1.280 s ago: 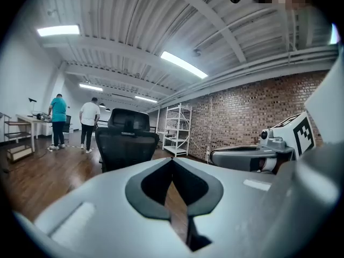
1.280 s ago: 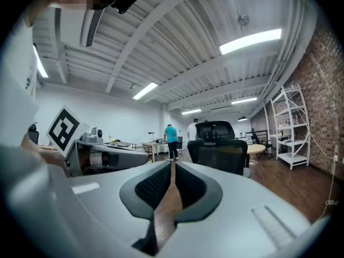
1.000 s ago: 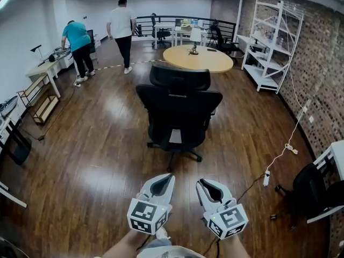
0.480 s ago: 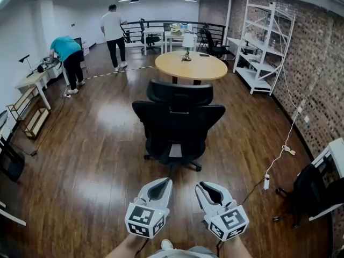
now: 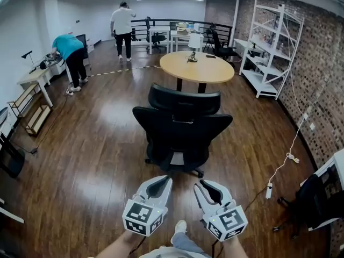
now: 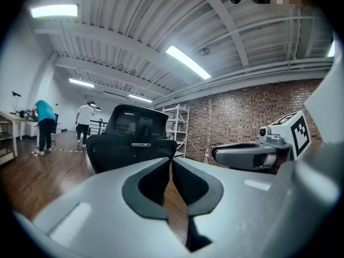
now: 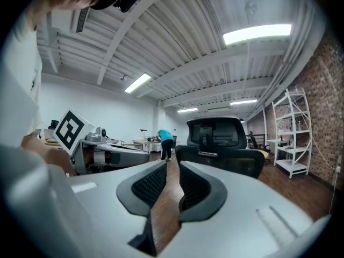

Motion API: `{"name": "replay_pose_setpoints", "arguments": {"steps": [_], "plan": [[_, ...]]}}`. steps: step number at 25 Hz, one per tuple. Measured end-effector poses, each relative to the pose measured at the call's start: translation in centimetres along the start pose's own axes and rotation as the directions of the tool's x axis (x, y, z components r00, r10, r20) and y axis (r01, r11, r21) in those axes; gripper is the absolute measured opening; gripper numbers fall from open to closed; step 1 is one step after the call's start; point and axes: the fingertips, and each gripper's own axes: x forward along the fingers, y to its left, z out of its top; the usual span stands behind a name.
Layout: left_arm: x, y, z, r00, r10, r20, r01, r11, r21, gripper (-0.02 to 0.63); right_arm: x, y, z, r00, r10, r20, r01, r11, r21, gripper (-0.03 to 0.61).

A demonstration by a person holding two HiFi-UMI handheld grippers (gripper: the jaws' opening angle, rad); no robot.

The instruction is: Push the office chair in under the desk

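Observation:
A black office chair (image 5: 183, 127) stands on the wooden floor with its back toward me, and a round wooden table (image 5: 196, 67) lies beyond it. Both grippers are held side by side, short of the chair and apart from it. My left gripper (image 5: 164, 179) is shut with nothing in it; its tips (image 6: 171, 159) point at the chair's backrest (image 6: 131, 143). My right gripper (image 5: 200, 185) has just been opening: a narrow gap shows between its jaws (image 7: 173, 165), with nothing in it. The chair's headrest (image 7: 216, 133) rises just ahead of it.
A white shelf unit (image 5: 271, 47) stands against the brick wall at right. A cable with a power strip (image 5: 269, 190) lies on the floor at right, near another dark chair (image 5: 312, 200). Desks (image 5: 33, 79) and two people (image 5: 70, 50) are at the far left.
Both grippers have moved forward toward the chair, which now looks larger and nearer. The right jaws have parted slightly. The person in white has walked farther back.

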Motion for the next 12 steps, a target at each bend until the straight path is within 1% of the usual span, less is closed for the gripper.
{"name": "replay_pose_setpoints", "arguments": {"steps": [7,9,12], "plan": [[5.1,3.4,2.7,0.999,0.038,0.022,-0.039,0.998,0.046,0.021,4.7,-5.0,2.0,0.999,0.032,0.033,-0.031,0.999,-0.033,0.071],[6.7,4.4,3.1,0.999,0.048,0.013,-0.049,0.997,0.054,0.025,6.0,-6.7,2.3,0.998,0.047,0.029,-0.045,0.998,-0.053,0.085],[8.9,5.9,3.5,0.998,0.065,-0.001,-0.065,0.996,0.067,0.049,7.5,-9.2,2.6,0.997,0.067,0.022,-0.065,0.994,-0.085,0.098]]}}
